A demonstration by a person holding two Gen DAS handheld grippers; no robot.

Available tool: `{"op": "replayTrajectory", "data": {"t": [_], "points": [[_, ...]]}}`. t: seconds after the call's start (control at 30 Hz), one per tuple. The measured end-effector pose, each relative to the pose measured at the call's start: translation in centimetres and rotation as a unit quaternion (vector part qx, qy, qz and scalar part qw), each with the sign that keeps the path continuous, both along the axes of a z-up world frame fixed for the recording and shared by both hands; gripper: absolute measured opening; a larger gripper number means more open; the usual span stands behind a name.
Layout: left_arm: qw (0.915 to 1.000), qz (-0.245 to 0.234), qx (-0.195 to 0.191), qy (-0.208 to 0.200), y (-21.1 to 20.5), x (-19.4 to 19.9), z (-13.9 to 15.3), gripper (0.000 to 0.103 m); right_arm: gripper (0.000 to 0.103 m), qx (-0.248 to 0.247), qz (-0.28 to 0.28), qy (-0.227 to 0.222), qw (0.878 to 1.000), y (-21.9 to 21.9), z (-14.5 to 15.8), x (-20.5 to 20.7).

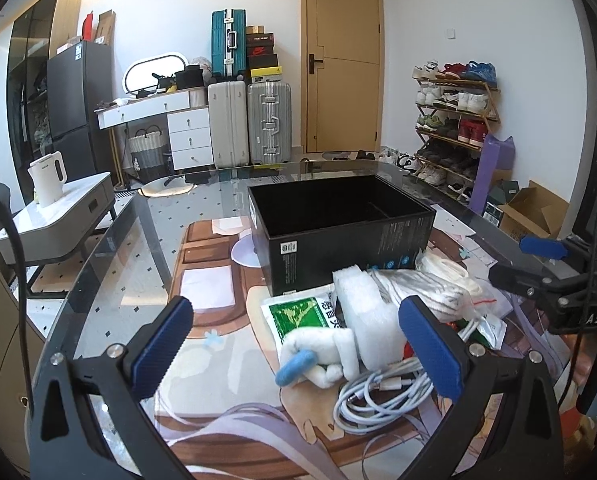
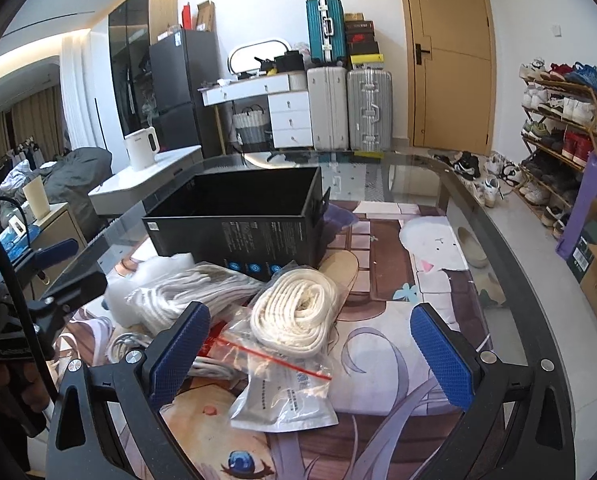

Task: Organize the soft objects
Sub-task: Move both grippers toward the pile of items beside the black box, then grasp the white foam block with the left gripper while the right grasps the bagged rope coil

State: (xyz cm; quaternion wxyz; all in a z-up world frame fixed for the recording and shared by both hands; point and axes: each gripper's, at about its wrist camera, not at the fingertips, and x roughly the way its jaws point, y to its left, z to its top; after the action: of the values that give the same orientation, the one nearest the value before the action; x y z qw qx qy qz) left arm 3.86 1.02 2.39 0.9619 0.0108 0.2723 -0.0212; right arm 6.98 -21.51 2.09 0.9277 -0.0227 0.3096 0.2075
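Open black cardboard box [image 1: 340,224] on the glass table [image 1: 110,280], nothing visible inside, soft pile just in front: plush toy [image 1: 322,354], foam sheet [image 1: 368,312], bagged white rope coil [image 2: 298,314], left gripper [image 1: 298,348] spread wide, empty, over the plush toy, right gripper [image 2: 310,354] spread wide, empty, above the rope coil

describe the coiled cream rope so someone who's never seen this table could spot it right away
Find the open black box on the glass table. Just in front of its right corner, atop the pile of soft things, lies the cream rope, wound in a thick oval coil inside a clear bag. The neighbouring white cord bundle to its left is thinner, paler and laid in long loops.
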Motion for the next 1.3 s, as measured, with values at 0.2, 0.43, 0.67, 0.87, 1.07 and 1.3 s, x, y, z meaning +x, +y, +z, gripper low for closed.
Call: {"op": "replayTrajectory", "data": {"t": [0.2, 0.43, 0.67, 0.87, 1.07, 1.3], "points": [[1.0000, -0.004, -0.002, 0.007, 0.1, 1.4, 0.1, 0.103, 0.095, -0.003, -0.008, 0.035, 0.999, 0.2, -0.5, 2.0], [0.9996, -0.017, 0.007, 0.019, -0.6, 3.1, 0.3, 0.103, 0.095, -0.005, -0.002, 0.056, 0.998, 0.9, -0.9, 3.9], [0.9985, -0.018, -0.017, 0.050, -0.4, 4.3, -0.9, 0.103, 0.095, -0.017, 0.009, 0.077, 0.997, 1.8, -1.9, 5.1], [0.9964, -0.038, -0.040, 0.064, -0.4, 4.5, -1.7, 0.089, 0.095, -0.019, 0.016, 0.099, 0.995, 2.0, -3.1, 5.9], [0.9939, -0.062, -0.045, 0.079, -1.0, 4.4, -2.0, 0.068, 0.083, -0.011, 0.027, 0.120, 0.992, 2.4, -4.1, 6.5], [0.9901, -0.080, -0.072, 0.090, -1.0, 4.2, -2.1, 0.036, 0.068, -0.003, 0.037, 0.127, 0.991, 2.4, -4.6, 6.5]]}}
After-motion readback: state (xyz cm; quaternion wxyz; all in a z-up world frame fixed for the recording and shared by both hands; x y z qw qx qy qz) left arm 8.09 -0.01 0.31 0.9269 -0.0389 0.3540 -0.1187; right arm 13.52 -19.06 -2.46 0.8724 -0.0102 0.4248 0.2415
